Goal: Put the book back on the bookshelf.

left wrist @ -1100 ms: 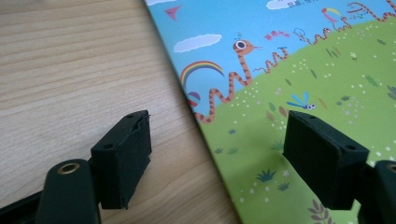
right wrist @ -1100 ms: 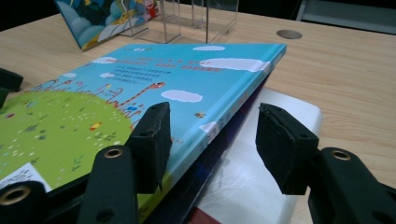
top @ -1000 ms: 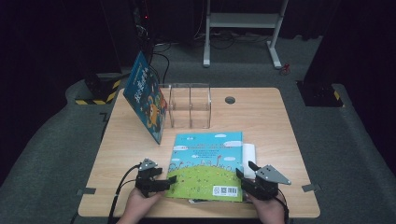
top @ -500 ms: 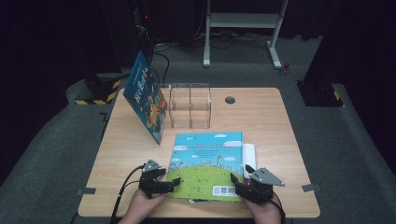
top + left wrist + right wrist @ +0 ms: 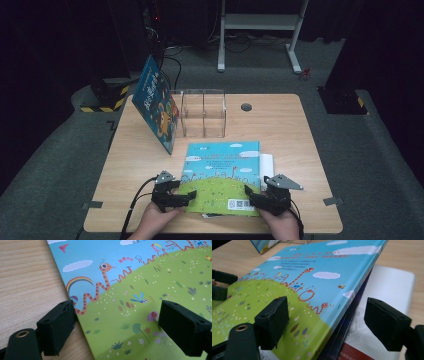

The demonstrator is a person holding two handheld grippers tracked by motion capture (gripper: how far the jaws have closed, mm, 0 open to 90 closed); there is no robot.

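The wooden table (image 5: 280, 130) carries a clear acrylic divider rack (image 5: 203, 113) at the back, with a blue picture book (image 5: 155, 111) leaning against its left side. Nearer the person, the snake picture book (image 5: 222, 175) lies flat atop other books (image 5: 384, 290). The left gripper (image 5: 186, 197) and right gripper (image 5: 250, 196), both spread wide, straddle its near corners.
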